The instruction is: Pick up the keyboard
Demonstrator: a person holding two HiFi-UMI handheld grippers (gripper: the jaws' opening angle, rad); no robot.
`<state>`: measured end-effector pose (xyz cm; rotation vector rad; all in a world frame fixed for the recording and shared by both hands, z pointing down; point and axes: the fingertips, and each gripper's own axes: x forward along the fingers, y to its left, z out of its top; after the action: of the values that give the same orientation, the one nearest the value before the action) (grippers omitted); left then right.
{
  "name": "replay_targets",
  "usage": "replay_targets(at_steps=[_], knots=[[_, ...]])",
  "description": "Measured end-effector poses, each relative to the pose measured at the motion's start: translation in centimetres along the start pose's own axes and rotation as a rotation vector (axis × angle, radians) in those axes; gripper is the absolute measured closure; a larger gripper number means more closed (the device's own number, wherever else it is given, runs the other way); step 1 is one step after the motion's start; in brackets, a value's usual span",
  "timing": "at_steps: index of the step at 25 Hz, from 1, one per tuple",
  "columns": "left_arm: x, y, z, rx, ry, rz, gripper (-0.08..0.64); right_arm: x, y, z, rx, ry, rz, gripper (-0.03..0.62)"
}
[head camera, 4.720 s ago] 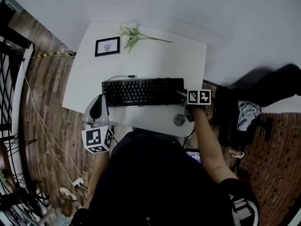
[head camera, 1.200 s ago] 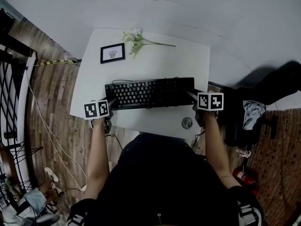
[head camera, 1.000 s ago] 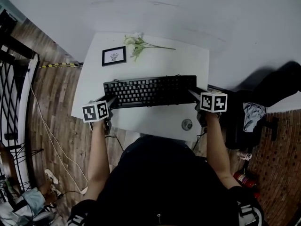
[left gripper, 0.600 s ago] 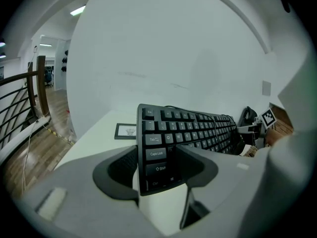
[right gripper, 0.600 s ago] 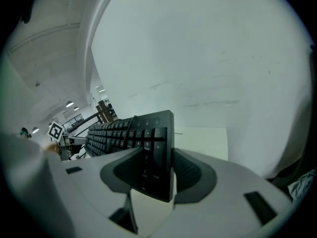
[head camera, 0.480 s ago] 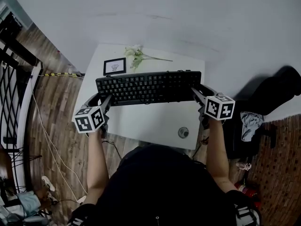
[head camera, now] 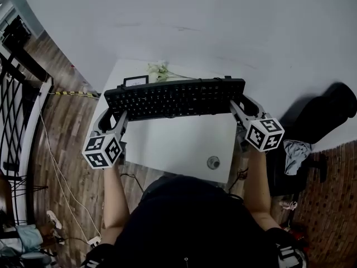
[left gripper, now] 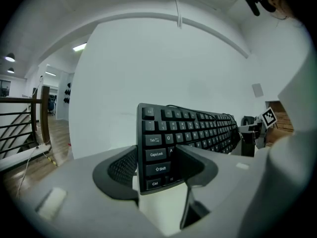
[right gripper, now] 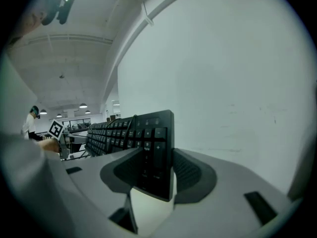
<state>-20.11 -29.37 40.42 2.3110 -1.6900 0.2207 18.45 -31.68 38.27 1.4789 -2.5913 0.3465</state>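
White worktop (head camera: pixel 184 144) below; my left tool (head camera: pixel 115 116) and right tool (head camera: pixel 236 107) each clamp one end of the keyboard (head camera: pixel 175 98), which spans between them.

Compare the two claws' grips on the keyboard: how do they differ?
The left claw clamps the keyboard at its Ctrl-Shift end; the right claw clamps the numpad end. In the head view the left claw sits lower than the right claw. Both are shut on it, clear of the table.

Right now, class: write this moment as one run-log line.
left gripper: shut on keyboard | right gripper: shut on keyboard | keyboard: held above table
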Motion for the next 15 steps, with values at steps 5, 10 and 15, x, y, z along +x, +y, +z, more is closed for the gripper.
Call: replay_targets(at_steps=[5, 10, 15], knots=[[-1.2, -0.8, 1.7, 0.058, -0.114, 0.014, 0.309, -1.0, 0.2, 1.3, -0.041, -0.087, 0.014, 0.396], [-2.6, -2.1, 2.2, 0.098, -0.187, 0.032, 0.308, -2.2, -0.1, 1.6, -0.069, -0.142, 0.033, 0.396], [-3.4, -2.1, 1.3, 0.101, -0.205, 0.047, 0.308, -2.4, 0.4, 1.0, -0.086, -0.15, 0.043, 0.396]])
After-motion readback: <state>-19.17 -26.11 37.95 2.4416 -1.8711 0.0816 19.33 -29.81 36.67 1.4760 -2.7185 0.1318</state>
